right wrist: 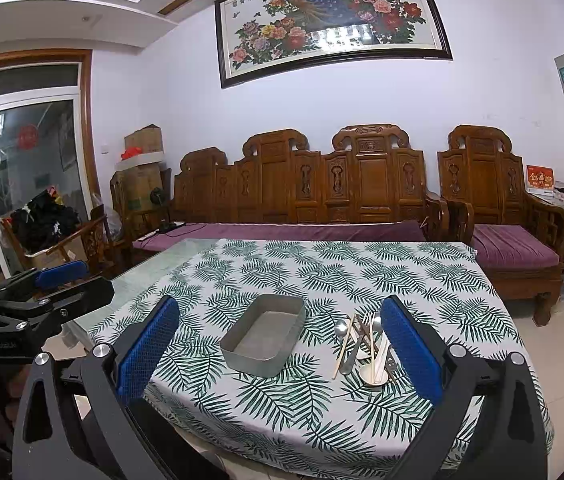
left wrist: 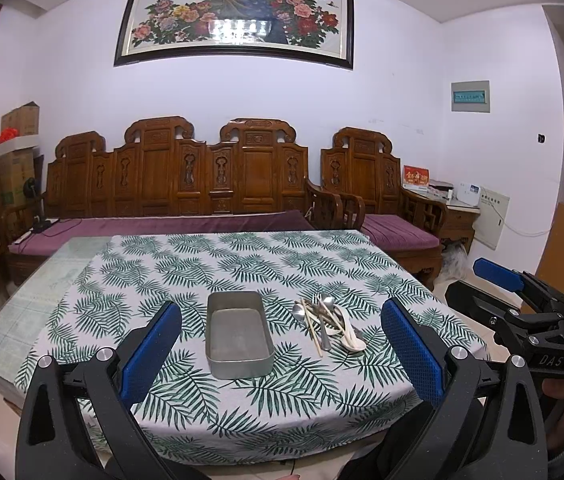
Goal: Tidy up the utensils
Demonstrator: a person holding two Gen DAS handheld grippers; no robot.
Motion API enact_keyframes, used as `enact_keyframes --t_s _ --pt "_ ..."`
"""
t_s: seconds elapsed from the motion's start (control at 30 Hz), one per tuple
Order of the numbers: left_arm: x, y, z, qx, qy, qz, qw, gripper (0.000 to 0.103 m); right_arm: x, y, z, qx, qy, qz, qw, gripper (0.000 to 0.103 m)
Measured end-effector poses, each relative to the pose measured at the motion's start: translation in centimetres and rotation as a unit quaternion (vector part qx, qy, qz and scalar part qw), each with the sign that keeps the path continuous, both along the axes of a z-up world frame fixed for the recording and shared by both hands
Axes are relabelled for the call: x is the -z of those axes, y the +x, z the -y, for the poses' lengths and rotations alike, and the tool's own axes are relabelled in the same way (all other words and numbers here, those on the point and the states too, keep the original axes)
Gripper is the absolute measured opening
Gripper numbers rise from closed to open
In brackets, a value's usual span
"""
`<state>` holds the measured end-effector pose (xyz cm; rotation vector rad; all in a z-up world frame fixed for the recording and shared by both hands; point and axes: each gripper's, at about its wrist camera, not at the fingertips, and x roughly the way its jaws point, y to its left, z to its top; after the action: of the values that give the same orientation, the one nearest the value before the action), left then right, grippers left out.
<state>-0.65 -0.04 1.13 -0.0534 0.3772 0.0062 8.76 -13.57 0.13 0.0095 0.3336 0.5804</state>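
Observation:
An empty grey metal tray (left wrist: 238,336) (right wrist: 263,334) sits on the leaf-print tablecloth (left wrist: 241,264) (right wrist: 362,276). To its right lies a pile of utensils (left wrist: 328,322) (right wrist: 364,346): metal spoons, a fork, wooden chopsticks and a white ceramic spoon. My left gripper (left wrist: 282,348) is open and empty, held above the table's near edge, facing the tray. My right gripper (right wrist: 279,350) is open and empty, also near the front edge. The right gripper also shows in the left wrist view (left wrist: 522,292), and the left gripper in the right wrist view (right wrist: 41,284).
A carved wooden sofa (left wrist: 177,184) (right wrist: 302,188) with purple cushions stands behind the table, with a matching armchair (left wrist: 366,188) (right wrist: 494,200) to its right. Bare glass tabletop (left wrist: 21,300) shows left of the cloth. Cardboard boxes (left wrist: 17,152) are stacked at the left wall.

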Motion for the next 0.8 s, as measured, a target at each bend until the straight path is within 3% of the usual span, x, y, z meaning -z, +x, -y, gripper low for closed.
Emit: enact_keyframes --t_s 0.8 --pt "-1.0 0.0 -0.1 0.000 0.001 0.001 1.0000 0.097 -0.8 -0.4 0.0 -0.002 0.002 0.000 1.000 0.101"
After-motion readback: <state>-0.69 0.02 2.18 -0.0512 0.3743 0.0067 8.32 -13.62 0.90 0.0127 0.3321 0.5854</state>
